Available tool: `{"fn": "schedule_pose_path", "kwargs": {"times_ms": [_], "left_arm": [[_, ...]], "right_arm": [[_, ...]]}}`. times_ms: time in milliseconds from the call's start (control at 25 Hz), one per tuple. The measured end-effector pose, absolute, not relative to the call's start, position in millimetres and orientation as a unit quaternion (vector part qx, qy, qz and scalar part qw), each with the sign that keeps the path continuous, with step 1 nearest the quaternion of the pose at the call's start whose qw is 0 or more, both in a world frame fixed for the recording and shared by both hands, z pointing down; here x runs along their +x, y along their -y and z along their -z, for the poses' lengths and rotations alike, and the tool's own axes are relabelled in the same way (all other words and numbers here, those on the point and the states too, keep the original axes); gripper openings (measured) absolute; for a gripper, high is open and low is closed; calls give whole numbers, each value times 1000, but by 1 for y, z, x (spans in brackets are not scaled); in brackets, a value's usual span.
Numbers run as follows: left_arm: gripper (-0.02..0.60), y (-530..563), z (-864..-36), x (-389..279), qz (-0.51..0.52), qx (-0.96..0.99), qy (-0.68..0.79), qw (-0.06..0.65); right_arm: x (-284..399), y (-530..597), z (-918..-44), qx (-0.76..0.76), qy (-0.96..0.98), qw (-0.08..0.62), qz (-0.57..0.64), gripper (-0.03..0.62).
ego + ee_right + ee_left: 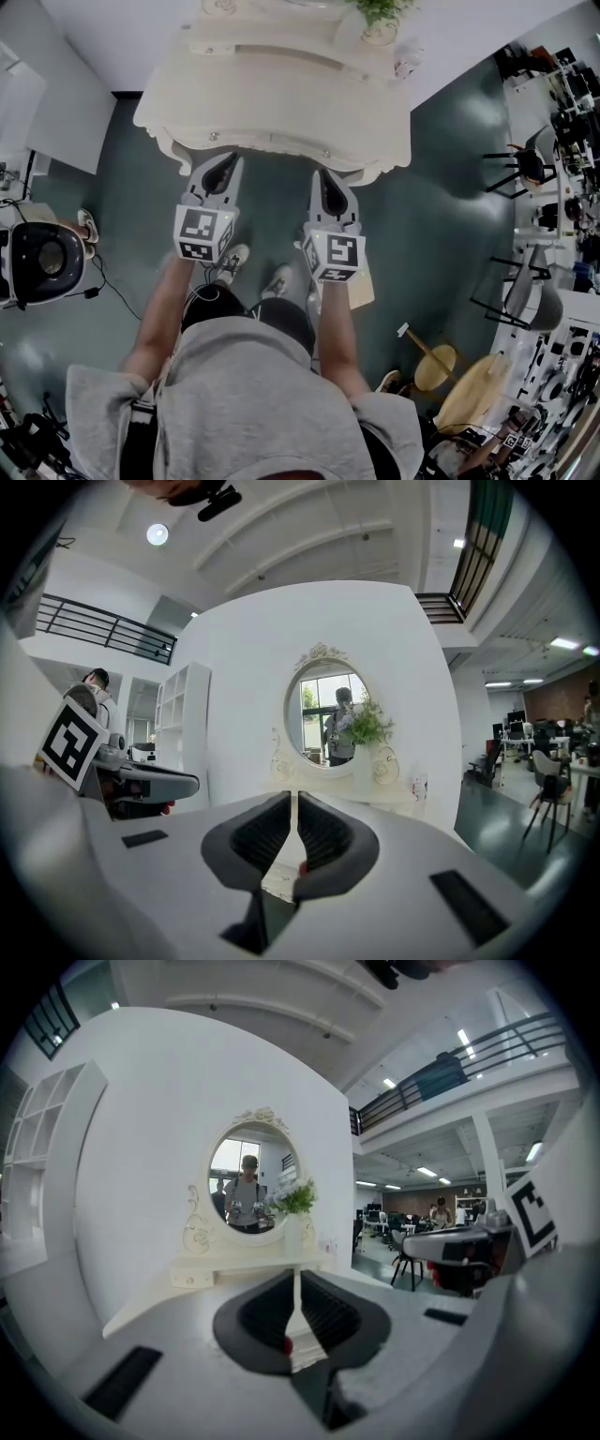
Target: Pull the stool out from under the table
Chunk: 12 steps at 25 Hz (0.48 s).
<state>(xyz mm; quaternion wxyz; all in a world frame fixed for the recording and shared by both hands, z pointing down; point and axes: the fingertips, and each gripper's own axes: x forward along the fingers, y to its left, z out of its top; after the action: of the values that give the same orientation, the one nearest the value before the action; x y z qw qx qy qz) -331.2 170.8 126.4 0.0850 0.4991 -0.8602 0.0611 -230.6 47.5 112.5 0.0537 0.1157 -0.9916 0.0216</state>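
Note:
A cream dressing table (pixel 281 103) with an oval mirror (pixel 251 1177) stands right in front of me. No stool can be made out under the table. A pale flat piece (pixel 364 286) shows below my right hand, and I cannot tell what it is. My left gripper (pixel 222 164) and right gripper (pixel 325 178) are held side by side just before the table's front edge, pointing at it. In the left gripper view the left gripper (pixel 297 1288) has its jaws drawn together with nothing between them. The right gripper (pixel 296 808) looks the same in its own view.
A vase with a green plant (pixel 380 21) stands on the table's back right. Black chairs (pixel 520 169) and shelving crowd the right side, and round wooden stools (pixel 436 367) sit at lower right. A black and white machine (pixel 37 262) is on the floor at left. My feet (pixel 234 262) are below the grippers.

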Motion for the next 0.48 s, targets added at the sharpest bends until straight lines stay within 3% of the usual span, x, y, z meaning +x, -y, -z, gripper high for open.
{"fn": "schedule_pose_path", "kwargs": {"times_ms": [480], "left_arm": [[25,-167,-127,-332,-60,499,861,86]], "right_arm": [[-226,-41,-116,122,991,54,-29,35]]}}
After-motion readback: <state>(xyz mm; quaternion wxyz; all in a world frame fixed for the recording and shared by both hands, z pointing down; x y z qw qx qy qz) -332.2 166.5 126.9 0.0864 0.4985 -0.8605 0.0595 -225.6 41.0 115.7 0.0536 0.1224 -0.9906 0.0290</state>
